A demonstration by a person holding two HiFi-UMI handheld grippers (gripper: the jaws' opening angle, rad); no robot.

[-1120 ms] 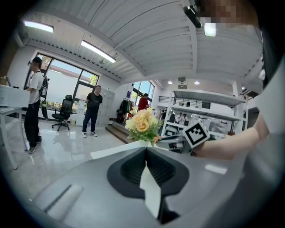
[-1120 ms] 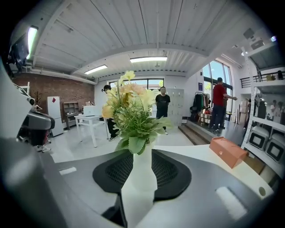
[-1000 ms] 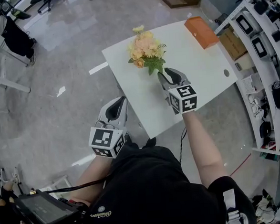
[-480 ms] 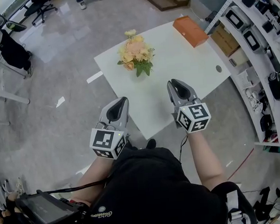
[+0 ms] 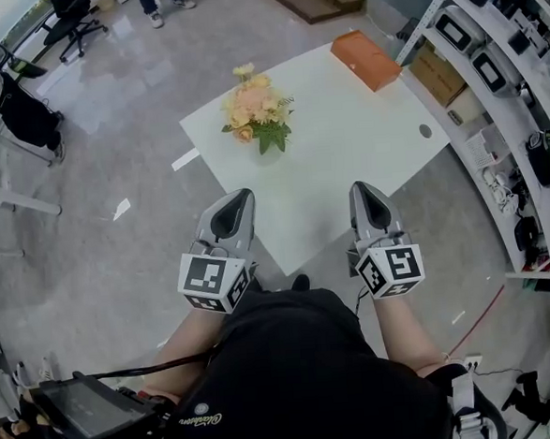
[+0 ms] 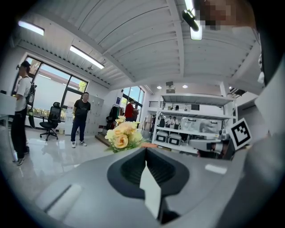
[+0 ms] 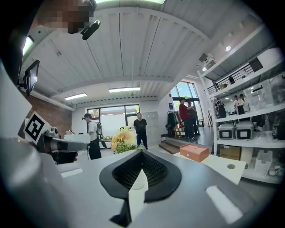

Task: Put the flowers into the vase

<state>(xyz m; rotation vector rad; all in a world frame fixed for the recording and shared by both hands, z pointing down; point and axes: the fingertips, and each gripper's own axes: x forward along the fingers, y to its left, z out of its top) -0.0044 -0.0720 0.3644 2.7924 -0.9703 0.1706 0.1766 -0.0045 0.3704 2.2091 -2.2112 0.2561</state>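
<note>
Two grippers flank near worktop [image 5: 344, 134] corner | left gripper [image 5: 239, 197]: fingers closed, empty | right gripper [image 5: 362, 190]: fingers just closed, empty | flowers [image 5: 253, 112]: upright near far-left edge | risk: top-heavy, a nudge may tip them.

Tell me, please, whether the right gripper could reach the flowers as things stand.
Probably yes: only bare table lies between the right gripper and the flowers; the orange box sits off to one side. Its shut fingers would need opening first.

Glossy grey floor [image 5: 99, 123], white shelving [image 5: 513, 66]
</note>
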